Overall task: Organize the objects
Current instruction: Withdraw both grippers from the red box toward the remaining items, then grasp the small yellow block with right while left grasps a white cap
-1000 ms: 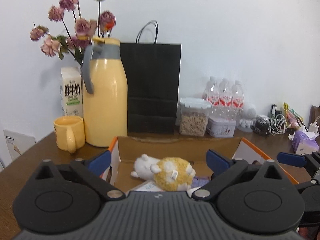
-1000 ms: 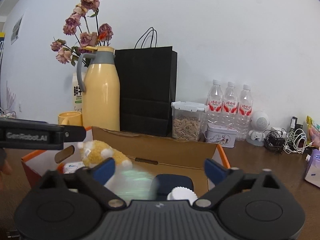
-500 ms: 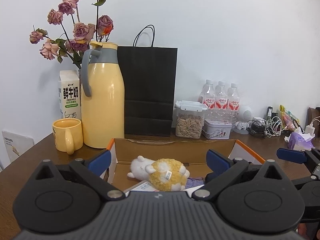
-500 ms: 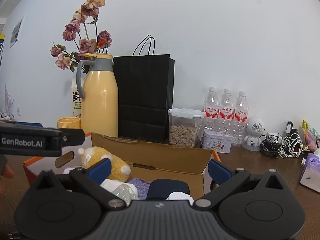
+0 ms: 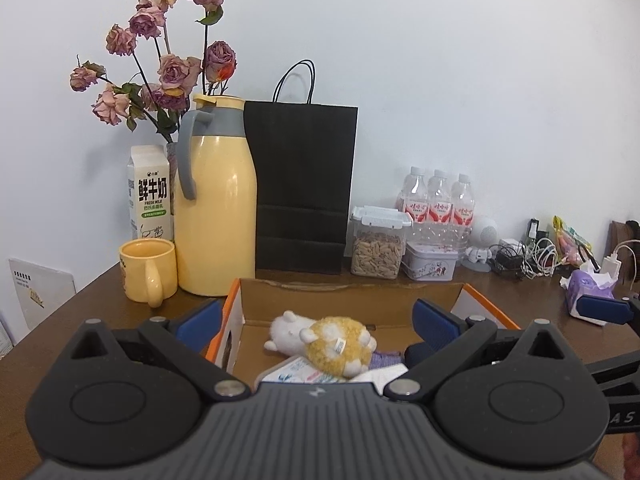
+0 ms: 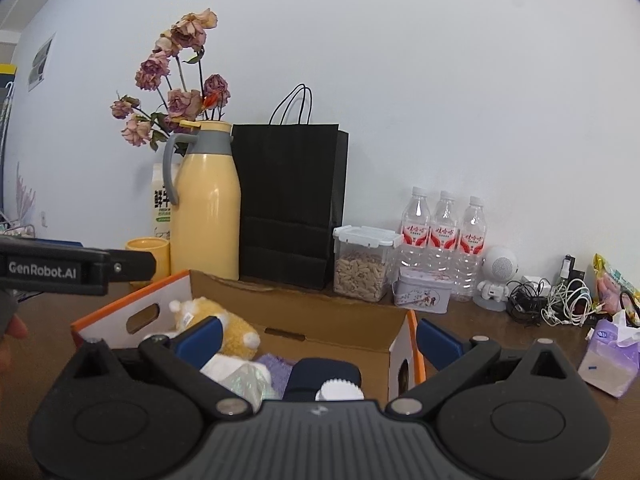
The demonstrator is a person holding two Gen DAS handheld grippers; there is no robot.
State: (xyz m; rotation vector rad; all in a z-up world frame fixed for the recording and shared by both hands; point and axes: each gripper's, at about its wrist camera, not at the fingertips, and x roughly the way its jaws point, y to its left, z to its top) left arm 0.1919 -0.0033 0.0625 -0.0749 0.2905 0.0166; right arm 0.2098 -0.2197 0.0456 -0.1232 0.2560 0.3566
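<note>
An open cardboard box (image 5: 352, 294) with orange-edged flaps sits on the brown table; it also shows in the right wrist view (image 6: 332, 316). Inside lie a yellow-and-white plush toy (image 5: 332, 342), also in the right wrist view (image 6: 224, 328), a purple cloth (image 6: 274, 364), a crinkly white packet (image 6: 240, 376) and a dark blue item with a white cap (image 6: 328, 376). My left gripper (image 5: 318, 320) is open and empty above the box's near side. My right gripper (image 6: 318, 338) is open and empty over the box.
At the back stand a yellow thermos (image 5: 216, 208), yellow mug (image 5: 148, 276), milk carton (image 5: 150, 196), dried roses (image 5: 160, 68), black paper bag (image 5: 302, 188), a seed jar (image 5: 378, 248), a tin (image 5: 430, 266) and water bottles (image 5: 438, 204). Cables (image 5: 528, 256) and a tissue pack (image 6: 612, 356) lie right.
Both grippers have drawn back and up from the box, so the box and its contents sit lower and smaller in view. Both stay open and empty.
</note>
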